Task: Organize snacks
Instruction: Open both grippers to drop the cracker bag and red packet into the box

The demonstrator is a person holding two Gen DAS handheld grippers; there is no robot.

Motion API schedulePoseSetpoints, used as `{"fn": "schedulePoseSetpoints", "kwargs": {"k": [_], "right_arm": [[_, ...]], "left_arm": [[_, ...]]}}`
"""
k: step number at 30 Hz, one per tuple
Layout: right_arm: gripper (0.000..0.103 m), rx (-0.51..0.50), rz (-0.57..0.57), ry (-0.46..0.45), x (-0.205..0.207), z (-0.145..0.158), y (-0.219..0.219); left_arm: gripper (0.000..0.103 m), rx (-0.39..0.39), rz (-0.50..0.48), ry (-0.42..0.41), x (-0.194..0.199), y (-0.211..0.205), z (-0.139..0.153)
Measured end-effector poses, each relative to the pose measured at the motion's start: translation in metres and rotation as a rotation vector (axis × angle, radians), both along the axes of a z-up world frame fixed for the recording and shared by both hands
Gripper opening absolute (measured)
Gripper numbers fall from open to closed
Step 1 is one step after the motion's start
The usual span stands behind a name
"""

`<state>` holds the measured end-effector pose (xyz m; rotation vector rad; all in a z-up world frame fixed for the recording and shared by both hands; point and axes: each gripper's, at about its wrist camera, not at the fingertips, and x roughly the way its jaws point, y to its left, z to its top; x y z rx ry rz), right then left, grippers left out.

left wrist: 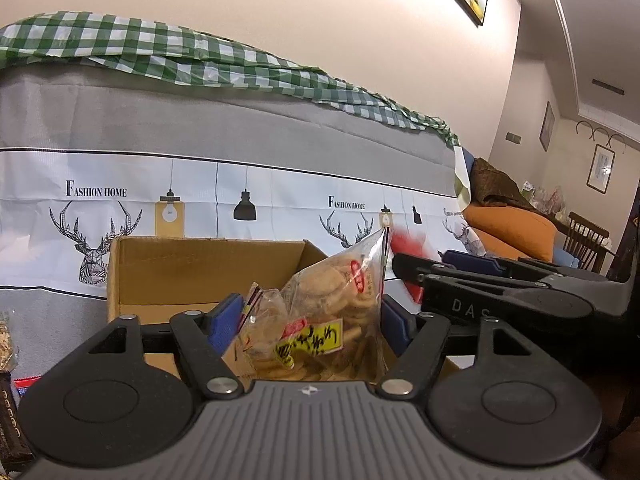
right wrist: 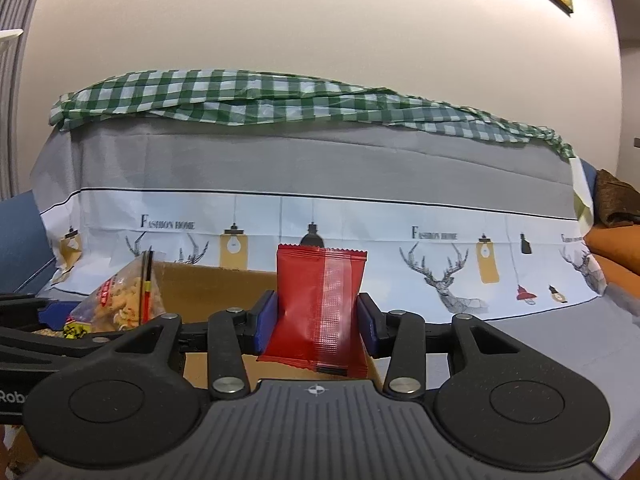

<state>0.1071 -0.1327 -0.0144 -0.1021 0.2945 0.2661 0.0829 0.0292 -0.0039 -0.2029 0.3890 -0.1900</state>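
A clear bag of round cookies (left wrist: 340, 300) with a yellow label hangs over an open cardboard box (left wrist: 160, 276). My left gripper (left wrist: 310, 316) is shut on the bag, one blue pad against each side. A red snack packet (right wrist: 316, 304) stands upright between the blue pads of my right gripper (right wrist: 318, 316), which touch both its edges, over the same box (right wrist: 208, 292). In the left wrist view the right gripper (left wrist: 408, 272) reaches in from the right with the red packet (left wrist: 402, 246) blurred at its tip. The cookie bag (right wrist: 120, 300) shows at the left of the right wrist view.
A sofa under a grey and white deer-print cover (right wrist: 320, 168) rises behind the box, with a green check cloth (right wrist: 280, 96) along its top. An orange cushion (left wrist: 512, 228) and a wooden chair (left wrist: 584, 240) are at the right. More snack packs (left wrist: 8, 420) lie at the left edge.
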Motion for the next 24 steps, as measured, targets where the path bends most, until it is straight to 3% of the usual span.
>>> {"fn": "schedulePoseSetpoints", "kwargs": {"k": [1,4,12,20,24], "right_arm": [[0.064,0.005,-0.006,0.005,0.001,0.0,-0.001],[0.079,0.021,-0.034,0.014,0.004,-0.001,-0.004],[0.08,0.027,-0.029,0.011,0.003,0.0,0.0],[0.077,0.041,-0.009,0.012,-0.004,0.001,0.01],[0.066,0.064,0.018,0.016,-0.01,0.002,0.017]], "left_arm": [[0.087,-0.007,0.003,0.012,0.001,0.001,-0.001],[0.09,-0.034,0.014,0.028,0.003,0.006,-0.001],[0.088,-0.062,0.057,-0.016,-0.008,0.022,0.004],[0.068,-0.054,0.034,0.012,-0.022,0.044,0.006],[0.061,-0.03,0.026,0.03,-0.034,0.056,0.008]]}}
